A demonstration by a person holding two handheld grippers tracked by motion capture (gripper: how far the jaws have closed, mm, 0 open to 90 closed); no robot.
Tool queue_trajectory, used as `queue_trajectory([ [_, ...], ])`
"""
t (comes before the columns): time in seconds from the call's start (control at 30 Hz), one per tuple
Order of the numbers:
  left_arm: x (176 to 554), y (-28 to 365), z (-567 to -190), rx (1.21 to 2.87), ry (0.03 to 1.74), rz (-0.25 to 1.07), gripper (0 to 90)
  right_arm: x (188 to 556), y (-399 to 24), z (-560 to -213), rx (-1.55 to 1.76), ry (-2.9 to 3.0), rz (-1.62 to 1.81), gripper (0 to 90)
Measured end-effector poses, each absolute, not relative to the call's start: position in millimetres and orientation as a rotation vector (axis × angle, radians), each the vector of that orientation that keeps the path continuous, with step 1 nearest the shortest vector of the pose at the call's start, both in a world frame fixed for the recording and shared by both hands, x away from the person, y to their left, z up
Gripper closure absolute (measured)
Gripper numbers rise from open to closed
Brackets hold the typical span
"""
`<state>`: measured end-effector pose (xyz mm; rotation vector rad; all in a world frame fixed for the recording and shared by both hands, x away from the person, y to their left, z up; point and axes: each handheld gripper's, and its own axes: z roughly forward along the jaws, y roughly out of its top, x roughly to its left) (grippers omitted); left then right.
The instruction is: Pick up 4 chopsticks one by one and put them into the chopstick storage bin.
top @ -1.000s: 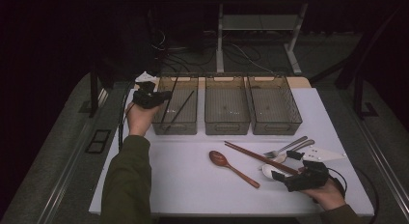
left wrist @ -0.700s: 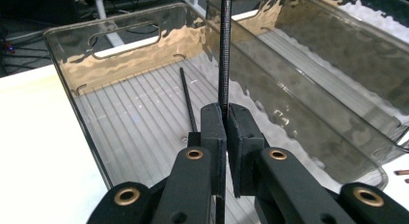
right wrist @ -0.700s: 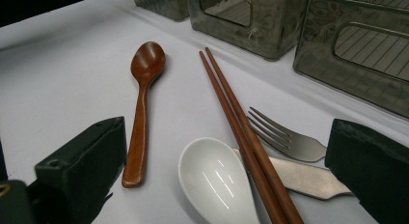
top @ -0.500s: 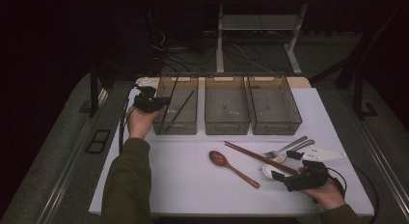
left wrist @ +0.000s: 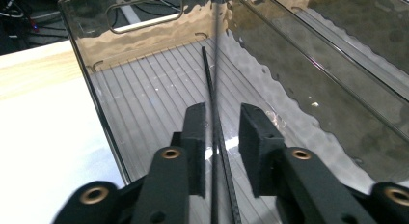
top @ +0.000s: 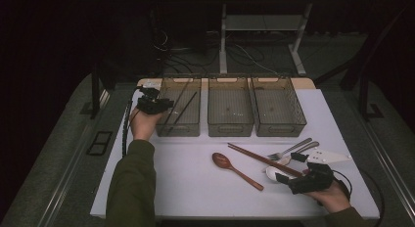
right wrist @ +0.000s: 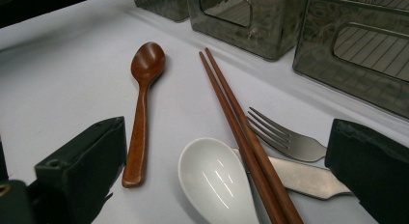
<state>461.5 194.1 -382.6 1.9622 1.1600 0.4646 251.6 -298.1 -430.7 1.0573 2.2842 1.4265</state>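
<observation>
My left gripper (top: 167, 104) (left wrist: 222, 120) hangs over the near left corner of the left bin (top: 178, 130). Its jaws have just been opening and now stand a little apart. A thin black chopstick (left wrist: 215, 50) runs between the pads without being pressed, and a second one (left wrist: 206, 72) lies on the bin floor. My right gripper (top: 288, 167) (right wrist: 226, 137) rests open on the white table. Its wide jaws flank a white spoon (right wrist: 214, 180) and a pair of brown chopsticks (right wrist: 231, 108).
A wooden spoon (top: 230, 166) (right wrist: 142, 103) lies left of the brown chopsticks (top: 254, 157). A metal fork (top: 288, 151) (right wrist: 284, 137) and another metal handle (right wrist: 304, 178) lie to their right. The middle bin (top: 230, 130) and right bin (top: 280, 130) stand behind.
The left hand has shifted slightly at the left bin's rim. The right hand and the cutlery on the table have stayed put.
</observation>
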Motion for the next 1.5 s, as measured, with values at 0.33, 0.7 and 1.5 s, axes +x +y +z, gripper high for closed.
queue_trajectory([
  [0.33, 456, 192, -377, 1.95, 1.105, 0.43, 57.4, 252, -298, -431, 1.054, 2.286, 1.421, 1.4],
  [0.7, 436, 186, -369, 1.938, 1.0, 0.374, 44.0, 252, -297, -431, 1.067, 2.288, 1.414, 1.4],
  [1.5, 374, 161, -368, 1.988, 0.783, 0.295, 23.5, 252, -296, -432, 1.058, 2.293, 1.407, 1.4],
])
